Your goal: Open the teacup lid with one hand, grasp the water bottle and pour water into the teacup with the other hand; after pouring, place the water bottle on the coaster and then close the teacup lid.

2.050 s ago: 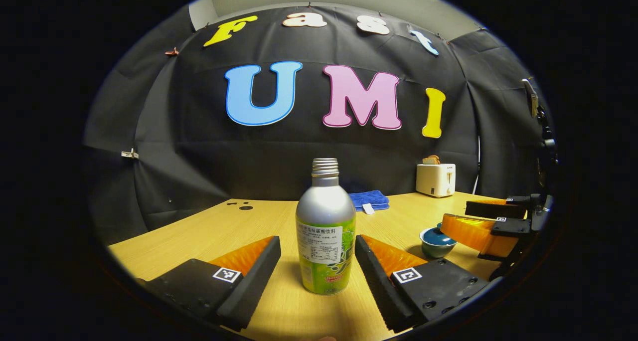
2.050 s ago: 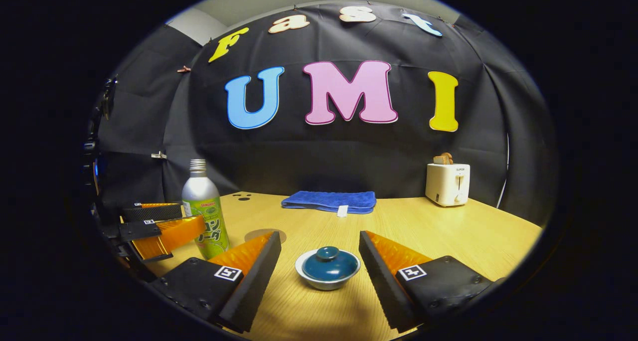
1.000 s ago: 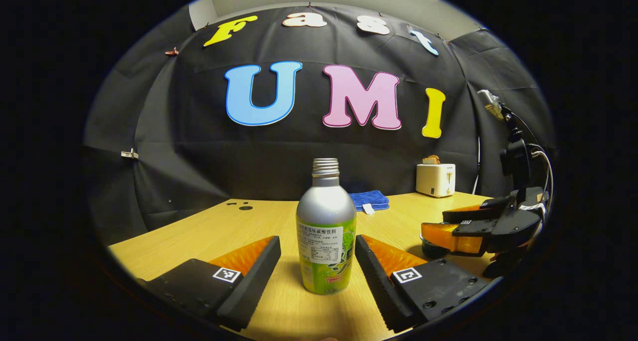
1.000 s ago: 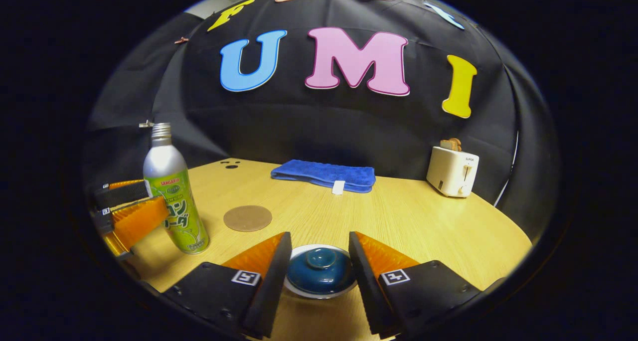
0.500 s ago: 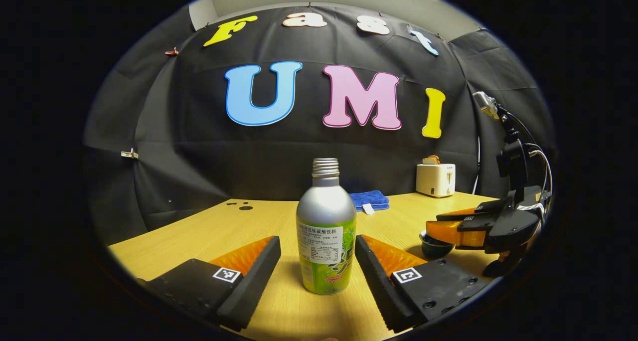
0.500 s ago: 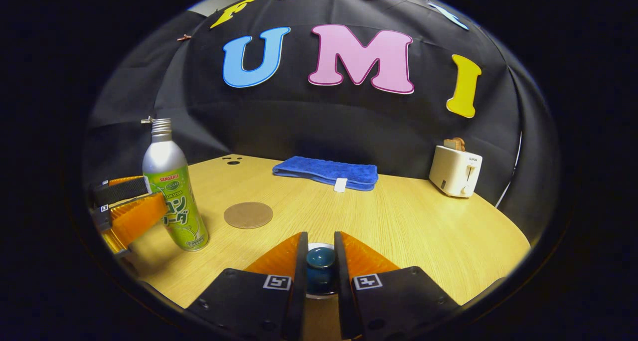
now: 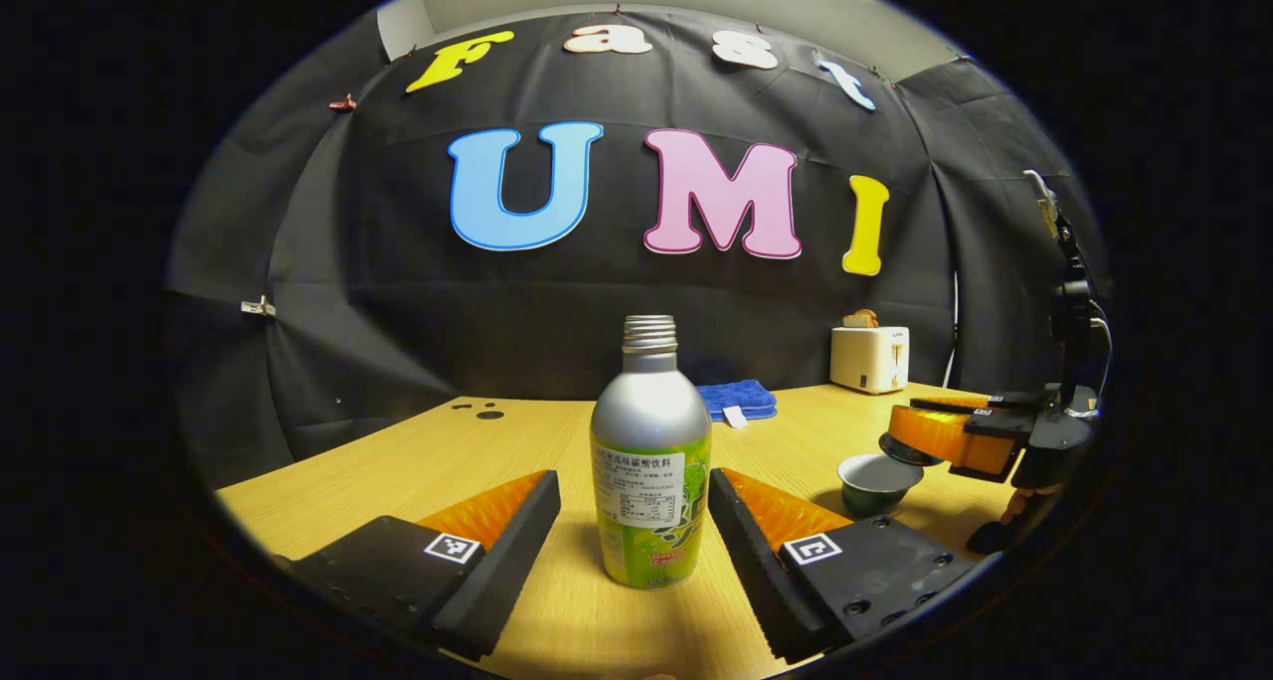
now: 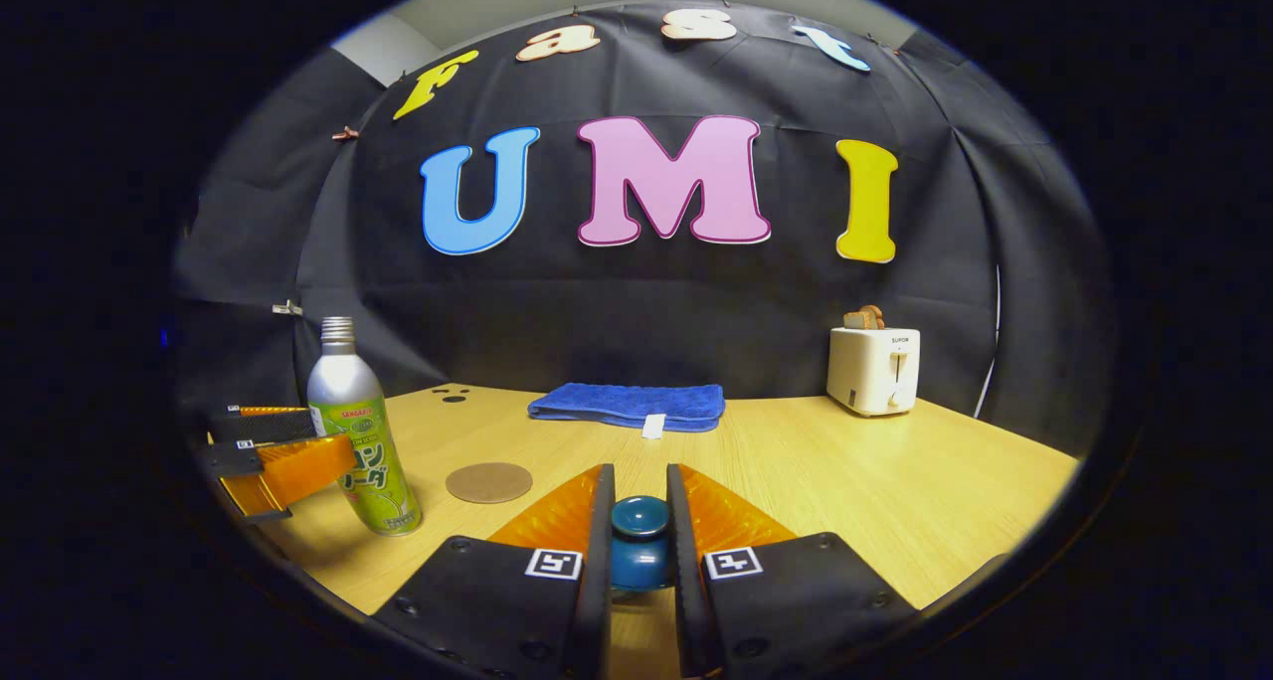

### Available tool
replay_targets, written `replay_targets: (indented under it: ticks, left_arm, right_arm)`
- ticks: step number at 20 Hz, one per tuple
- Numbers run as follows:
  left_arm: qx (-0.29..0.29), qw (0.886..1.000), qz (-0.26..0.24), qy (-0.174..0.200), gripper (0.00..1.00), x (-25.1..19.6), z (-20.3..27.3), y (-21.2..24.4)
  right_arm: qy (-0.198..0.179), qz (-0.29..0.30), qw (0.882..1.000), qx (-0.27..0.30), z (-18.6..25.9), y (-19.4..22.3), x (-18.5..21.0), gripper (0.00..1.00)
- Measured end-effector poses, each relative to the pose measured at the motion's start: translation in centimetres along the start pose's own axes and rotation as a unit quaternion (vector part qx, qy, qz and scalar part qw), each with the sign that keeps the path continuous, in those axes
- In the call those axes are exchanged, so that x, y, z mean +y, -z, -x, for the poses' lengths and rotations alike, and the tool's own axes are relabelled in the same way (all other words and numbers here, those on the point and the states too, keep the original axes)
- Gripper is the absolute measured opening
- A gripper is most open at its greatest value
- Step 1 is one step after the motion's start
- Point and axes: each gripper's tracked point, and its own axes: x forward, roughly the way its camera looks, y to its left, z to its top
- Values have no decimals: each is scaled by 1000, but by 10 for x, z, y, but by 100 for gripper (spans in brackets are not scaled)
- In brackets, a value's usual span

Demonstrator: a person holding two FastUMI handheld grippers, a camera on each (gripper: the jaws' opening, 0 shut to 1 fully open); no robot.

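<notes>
Lid-lifting is looking done from where I'm standing: the right gripper [image 8: 639,536] is pinching the knob of the dark teal teacup lid [image 8: 638,544] between both fingers, and in the left gripper view that same gripper [image 7: 955,433] is hovering just above and to the side of the teacup [image 7: 878,480], which is sitting uncovered on the wooden table [image 7: 418,466]. The cup's pale inside is showing; whether anything is in it I cannot tell.

Pouring is not yet started. The water bottle [image 7: 650,466] is standing upright on the table, capless, right between the fingers of the left gripper [image 7: 635,506], whose jaws are spread wide with a gap on each side of the bottle, touching nothing. In the right gripper view the bottle [image 8: 361,441] is standing near the round brown coaster [image 8: 488,482], beside it rather than on it.

Remaining, as I judge it: squeezing the bottle, tipping it over the cup, parking it on the coaster, then lowering the lid back. A blue towel [image 8: 629,404] and a toaster [image 8: 874,370] are sitting at the far edge, well apart from all this.
</notes>
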Motion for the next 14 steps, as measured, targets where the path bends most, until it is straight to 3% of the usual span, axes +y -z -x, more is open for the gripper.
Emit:
replay_targets:
  ticks: [8, 14]
  left_arm:
    - [-1, 1000, -1, 8, 95, -6, -30, -1]
    - [-1, 1000, -1, 7, 93, -6, -52, -1]
  right_arm:
    - [6, -2, 1000, -1, 2, -1, -13, 30]
    - [25, -1, 1000, -1, 3, -3, -45, 30]
